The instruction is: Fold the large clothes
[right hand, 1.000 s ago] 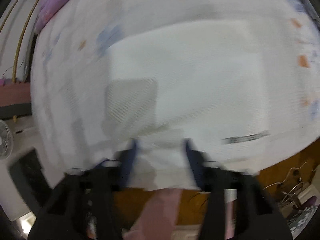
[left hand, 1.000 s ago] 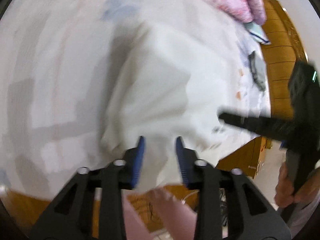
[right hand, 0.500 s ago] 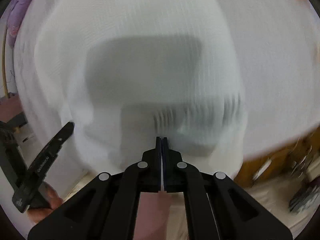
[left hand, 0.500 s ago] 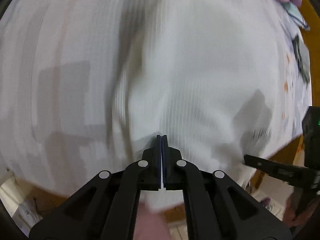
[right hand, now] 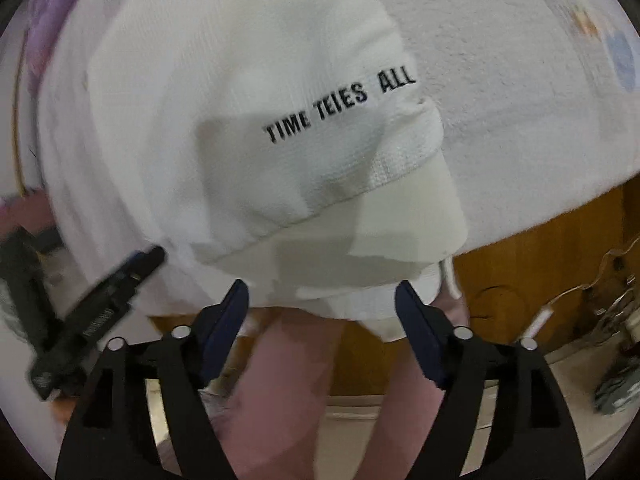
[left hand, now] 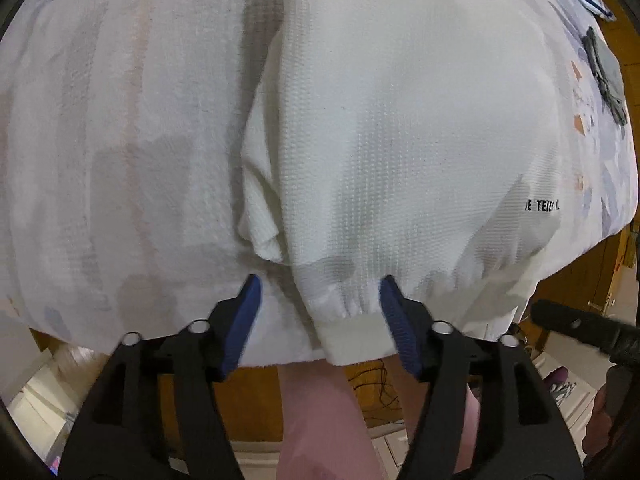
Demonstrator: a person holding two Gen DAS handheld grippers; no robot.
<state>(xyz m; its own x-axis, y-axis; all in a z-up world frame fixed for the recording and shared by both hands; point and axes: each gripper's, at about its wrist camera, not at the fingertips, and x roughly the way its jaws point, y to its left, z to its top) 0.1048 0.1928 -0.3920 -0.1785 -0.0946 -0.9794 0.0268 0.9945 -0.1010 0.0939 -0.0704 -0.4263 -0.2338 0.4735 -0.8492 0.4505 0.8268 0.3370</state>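
Here the white garment (left hand: 400, 140) lies folded on the pale patterned bedspread (left hand: 120, 120), its ribbed hem at the near edge of the bed; the black lettering (right hand: 340, 108) on it sits close to its right fold, above a doubled-over band of hem (right hand: 408, 200); a bunched inner layer shows along the garment's left edge in the left wrist view. The left gripper (left hand: 318, 300) points steeply down at the garment's near left corner, its jaws having just been opening and now standing wide apart; the hem corner lies between the blue pads (left hand: 248, 316) but neither pad presses on it. The right gripper (right hand: 322, 304) hangs over the garment's near right corner, jaws likewise just opened and spread wide, with the hem's lowest fold just beyond the fingertips and nothing pinched. In the right wrist view the left gripper's black finger reaches in beside the garment's left side; a wooden bed frame (right hand: 540, 248) shows below the garment's hem, under the bedspread.
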